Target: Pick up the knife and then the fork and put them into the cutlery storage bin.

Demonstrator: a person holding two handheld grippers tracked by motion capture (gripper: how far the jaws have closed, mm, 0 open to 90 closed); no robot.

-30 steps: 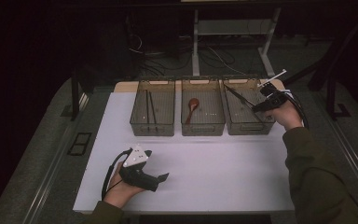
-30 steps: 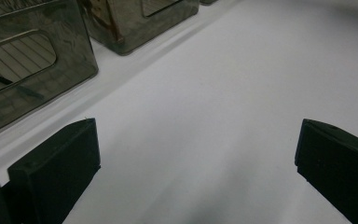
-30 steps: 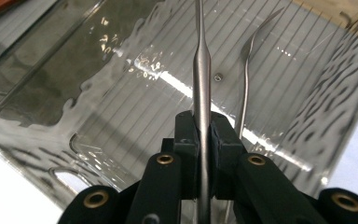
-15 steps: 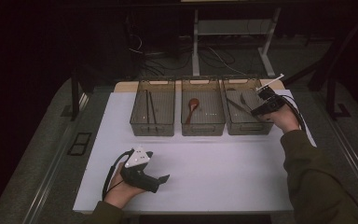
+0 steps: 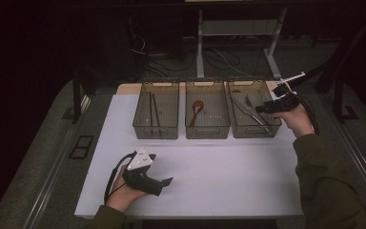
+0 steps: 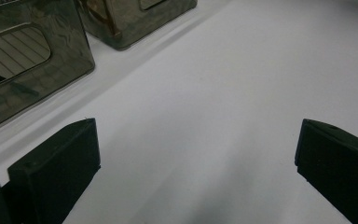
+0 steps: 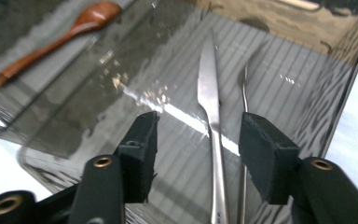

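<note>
The left gripper [image 5: 164, 181] rests low on the white table sheet [image 5: 228, 176], near its front edge; in the left gripper view its jaws stand wide apart over bare sheet, holding nothing. Three smoky transparent bins stand in a row at the far side of the sheet. The left bin [image 5: 156, 125] holds dark chopsticks [image 5: 153, 112]. The middle bin [image 5: 208, 126] holds a wooden spoon [image 5: 197, 108]. The right bin [image 5: 253, 128] holds a metal knife [image 7: 212, 116], which lies flat on the ribbed bin floor with a second thin metal utensil [image 7: 244, 93] just beside it. The right gripper [image 7: 198, 140] hovers above the right bin, pointing down into it. Its jaws have just been opening and stand about half apart. The knife lies below the gap, apart from both pads, so nothing is gripped.
</note>
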